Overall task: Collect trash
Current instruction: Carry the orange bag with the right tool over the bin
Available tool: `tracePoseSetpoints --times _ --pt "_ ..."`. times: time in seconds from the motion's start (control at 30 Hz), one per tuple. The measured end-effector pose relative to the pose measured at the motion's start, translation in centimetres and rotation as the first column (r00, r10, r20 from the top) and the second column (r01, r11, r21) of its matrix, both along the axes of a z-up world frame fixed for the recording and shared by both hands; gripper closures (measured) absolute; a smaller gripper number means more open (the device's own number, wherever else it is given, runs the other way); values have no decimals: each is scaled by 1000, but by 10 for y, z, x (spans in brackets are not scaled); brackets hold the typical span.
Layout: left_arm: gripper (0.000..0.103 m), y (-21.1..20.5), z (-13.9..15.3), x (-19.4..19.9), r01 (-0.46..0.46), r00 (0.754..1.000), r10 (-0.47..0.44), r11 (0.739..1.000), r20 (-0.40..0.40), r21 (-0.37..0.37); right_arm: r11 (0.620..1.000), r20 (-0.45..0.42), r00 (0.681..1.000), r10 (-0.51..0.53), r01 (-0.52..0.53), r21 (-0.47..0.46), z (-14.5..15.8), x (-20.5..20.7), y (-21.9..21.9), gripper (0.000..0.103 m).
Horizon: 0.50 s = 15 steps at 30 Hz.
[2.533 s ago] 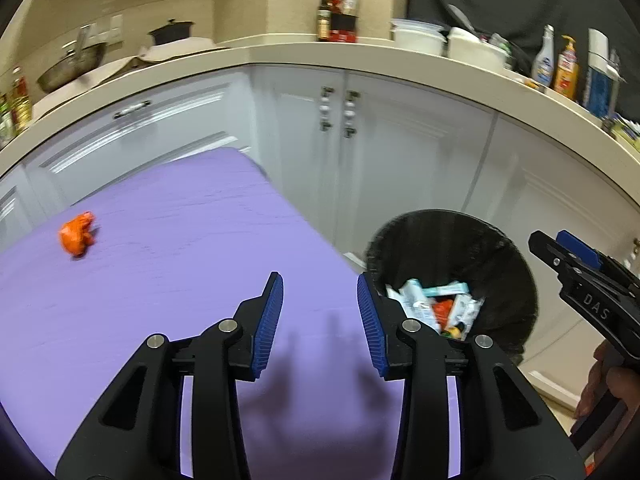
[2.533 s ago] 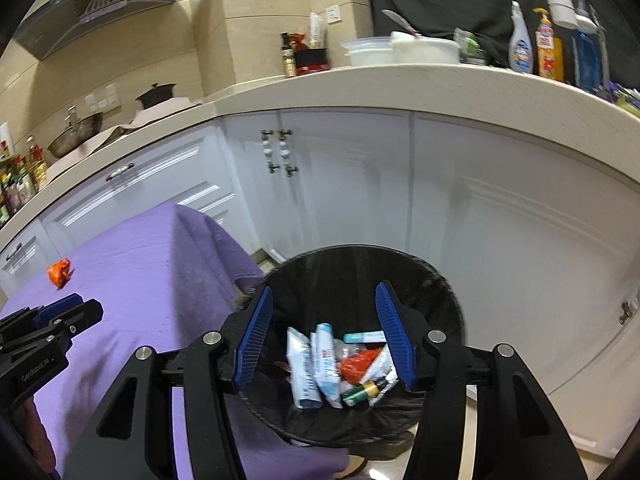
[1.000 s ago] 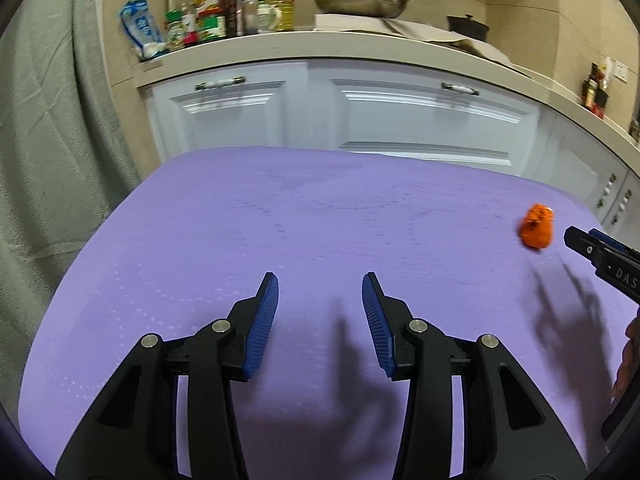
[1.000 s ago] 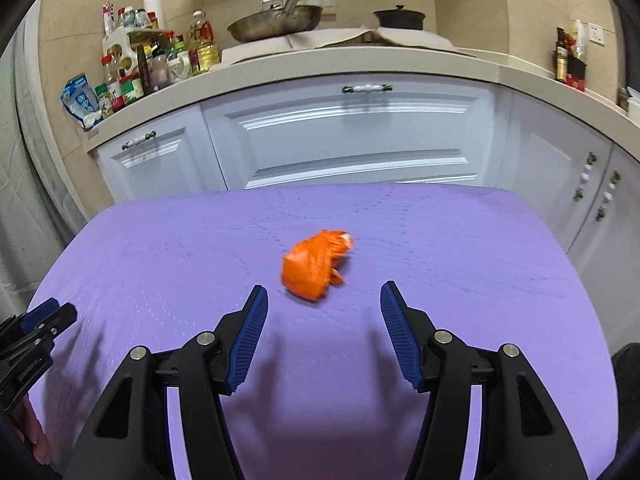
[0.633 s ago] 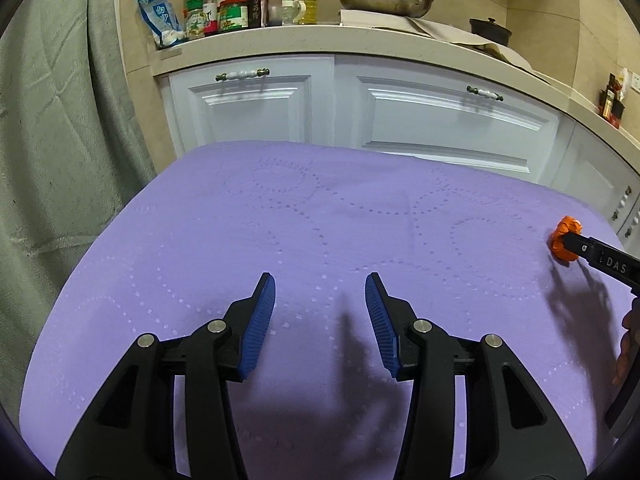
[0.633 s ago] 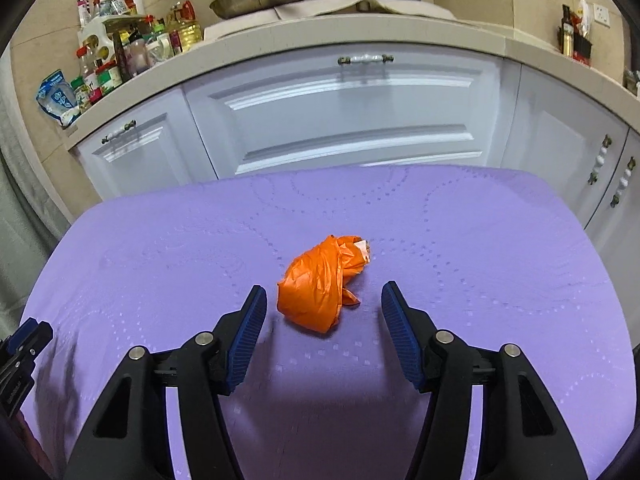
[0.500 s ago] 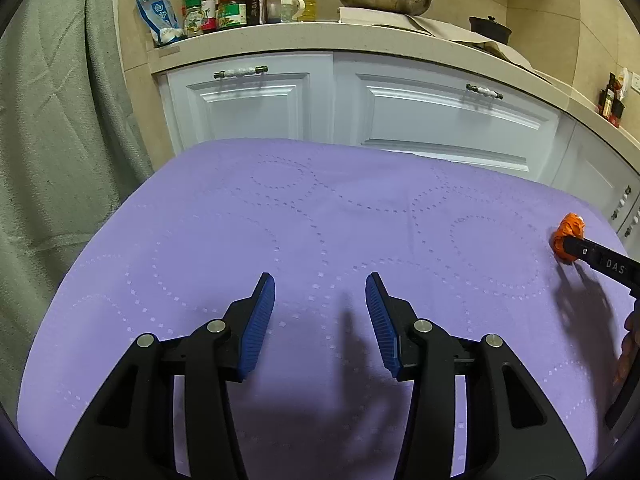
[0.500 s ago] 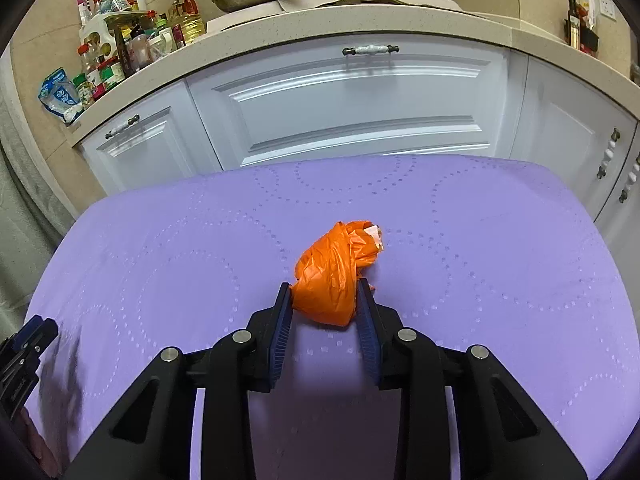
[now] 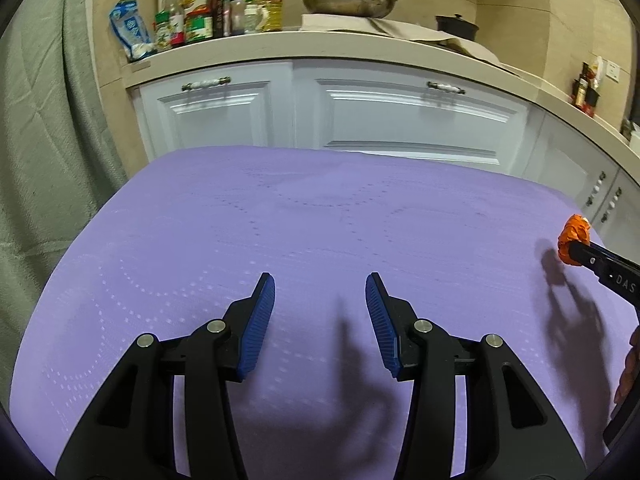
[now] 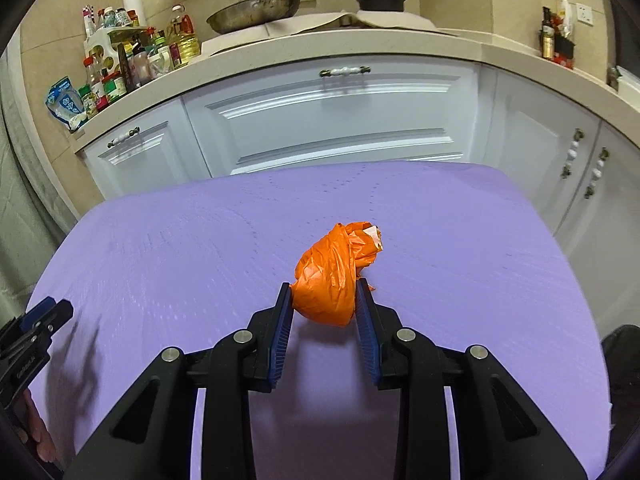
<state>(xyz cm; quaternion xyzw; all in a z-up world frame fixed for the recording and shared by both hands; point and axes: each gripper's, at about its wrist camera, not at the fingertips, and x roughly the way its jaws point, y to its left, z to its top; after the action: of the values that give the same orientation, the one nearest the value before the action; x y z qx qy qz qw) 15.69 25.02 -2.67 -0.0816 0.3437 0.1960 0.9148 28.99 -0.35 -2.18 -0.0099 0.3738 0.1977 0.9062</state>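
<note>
On the left, the left gripper (image 9: 320, 292) hangs over a bare stretch of the purple-covered bench (image 9: 280, 220). Its blue-padded fingers (image 9: 260, 320) stand apart with nothing between them, so this hand seems to be waiting clear of the work, leaving room for the other hand.

Moving right across the purple cloth, no other litter shows on the surface in either view. This suggests the piece being gripped may be the last on this bench, though the near edge is hidden behind the grippers.

Right of centre, the right gripper (image 10: 323, 292) has its fingers (image 10: 282, 320) pressed against both sides of a crumpled orange plastic bag (image 10: 332, 276). The bag bulges forward beyond the fingertips, with a pale scrap peeking from its far end. It is pinched low on its fullest part, which likely gives the pads the most material to squeeze and keeps the light plastic from slipping out. From the left wrist view the bag (image 9: 574, 240) appears at the far right edge, at the tip of the gripper. Whether it rests on the cloth or is just above it cannot be told for certain.

At the far right, past the bench corner, a dark shape (image 10: 624, 360) shows low down, possibly a bin, but too little is visible to say. Behind everything run white kitchen cabinets (image 10: 340, 120).
</note>
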Motion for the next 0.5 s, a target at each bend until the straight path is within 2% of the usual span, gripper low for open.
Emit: tracePoseSetpoints --times 0.5 --pt "57 -97 8 -8 160 987 -160 987 27 -1 993 63 991 -115 115 2 16 -63 -100 71"
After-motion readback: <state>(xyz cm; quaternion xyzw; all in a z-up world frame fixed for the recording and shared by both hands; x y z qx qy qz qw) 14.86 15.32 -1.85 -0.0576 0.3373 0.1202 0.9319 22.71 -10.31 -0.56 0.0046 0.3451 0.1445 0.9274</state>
